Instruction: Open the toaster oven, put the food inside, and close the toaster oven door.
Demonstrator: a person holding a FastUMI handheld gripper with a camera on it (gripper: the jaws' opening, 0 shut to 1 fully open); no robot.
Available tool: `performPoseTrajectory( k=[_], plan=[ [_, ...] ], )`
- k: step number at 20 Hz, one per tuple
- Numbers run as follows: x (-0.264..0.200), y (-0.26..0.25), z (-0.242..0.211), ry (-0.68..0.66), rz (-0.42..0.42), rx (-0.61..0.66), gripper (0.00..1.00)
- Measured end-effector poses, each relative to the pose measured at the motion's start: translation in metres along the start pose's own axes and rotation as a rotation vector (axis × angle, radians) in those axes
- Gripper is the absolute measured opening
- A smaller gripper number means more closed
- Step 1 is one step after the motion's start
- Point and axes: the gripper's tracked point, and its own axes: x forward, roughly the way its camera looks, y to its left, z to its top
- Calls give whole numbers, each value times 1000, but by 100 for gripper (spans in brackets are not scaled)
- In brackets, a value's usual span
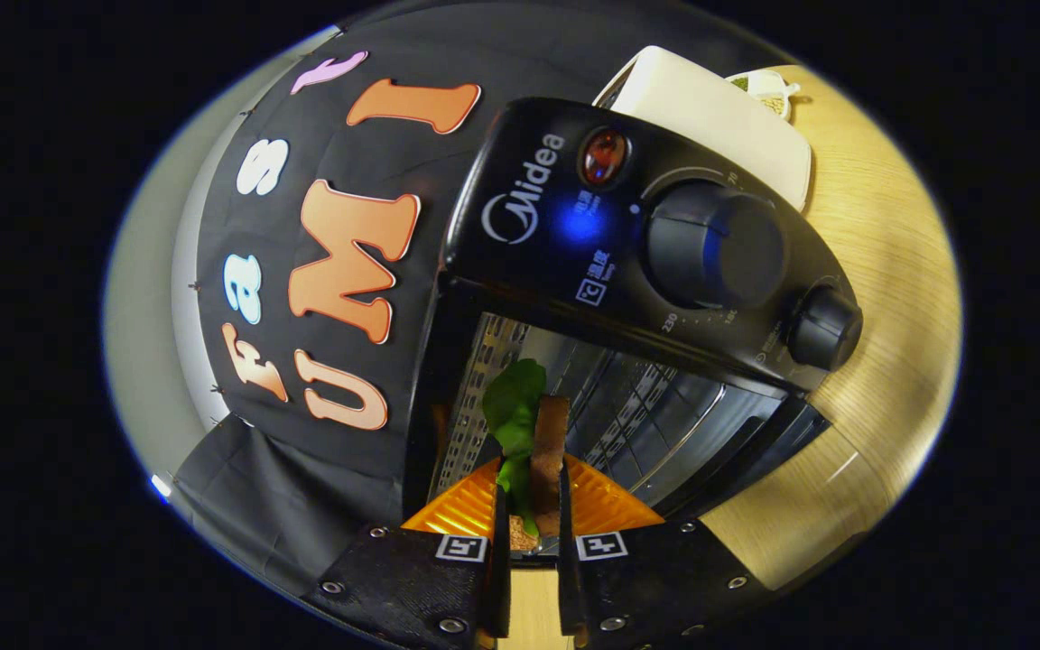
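**Sandwich held at the open oven mouth**

My gripper (529,528) is clamped on the food, a sandwich (545,451): both fingers press its sides, so the jaws are closed on it with only the sandwich's width between them. I see 1 brown bread slice standing on edge and a green leaf (513,406) sticking up past the fingertips.

The view is rolled, so the toaster oven (628,271) looks tilted. It sits on a wooden table (881,271). Its door (755,460) is open, and I see into the cavity (610,397): a wire rack and perforated metal side wall. The sandwich tip is just at the cavity opening, in front of the rack; I cannot tell if it is past the threshold.

On the control panel: 1 red lamp (604,155), 1 large knob (714,246), 1 smaller knob (822,327).

Beyond the oven, a white tray (719,113) lies on the table, with a small white dish (768,88) just behind it.
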Motion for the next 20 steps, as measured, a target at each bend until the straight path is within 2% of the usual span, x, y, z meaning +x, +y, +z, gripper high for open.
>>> performPoseTrajectory(
  k=[3, 9, 13, 15, 20],
  plan=[
    [7, -3, -7, -10, -12, -20, 21],
    [9, -6, -8, -76, -90, -194, 21],
    [7, 0, -9, -103, -118, -336, 26],
    [9, 1, -6, -123, -158, -440, 30],
    [-1, -4, 8, -170, -265, -676, 52]
  ],
)
